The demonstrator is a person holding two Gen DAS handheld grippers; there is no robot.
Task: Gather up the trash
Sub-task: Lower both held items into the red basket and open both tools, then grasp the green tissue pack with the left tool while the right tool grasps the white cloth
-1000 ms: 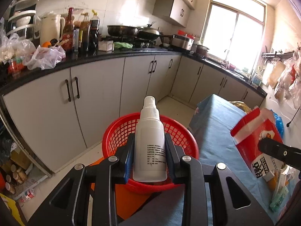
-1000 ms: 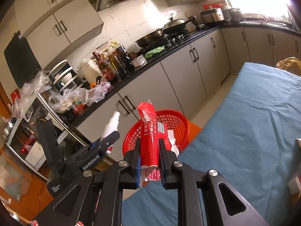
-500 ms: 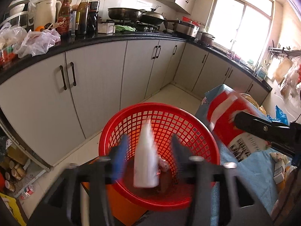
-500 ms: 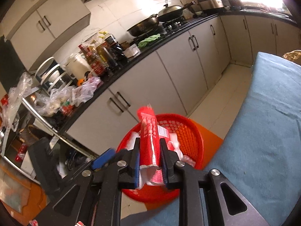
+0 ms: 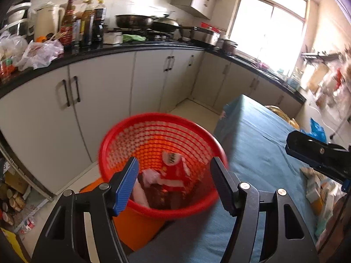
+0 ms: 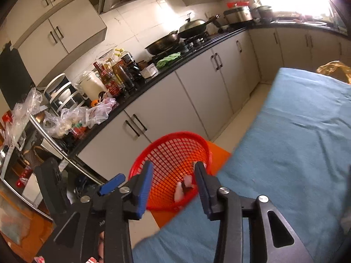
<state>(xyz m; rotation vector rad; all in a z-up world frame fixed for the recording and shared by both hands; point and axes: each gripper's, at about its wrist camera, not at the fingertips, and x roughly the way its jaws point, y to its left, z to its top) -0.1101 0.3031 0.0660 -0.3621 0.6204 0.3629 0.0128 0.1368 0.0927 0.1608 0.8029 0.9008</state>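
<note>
**Two grippers empty over the basket, both jaws opening**

Left gripper [image 5: 174, 180]: black frame, blue ribbed pads, jaws wide and opening. Nothing between them. Right gripper [image 6: 173, 186]: same build, narrower gap, jaws also opening, nothing gripped.

Both point down into the round red plastic mesh basket [image 5: 122, 135], which sits on an orange stool or stand just beside the edge of the blue cloth-covered table [image 5: 258, 135]. In the basket: a crumpled red printed wrapper [image 5: 175, 171] and some white pieces beside it, too blurred to identify. So this load is in, judging by the empty jaws.

More trash looks left at the far right of the table: a blurred pile of small packets and boxes [image 5: 316, 186], under the right gripper's tip as the left wrist view shows it.

Handling guess for the next pick:
- packets and wrappers: light, soft, crushable, likely slick film. Pinch mid-body or on a folded edge, close fully.
- small cartons: light, semi-stiff. Grip across the narrow faces.

Risk: thin film sliding off the pads during the carry to the basket.
</note>
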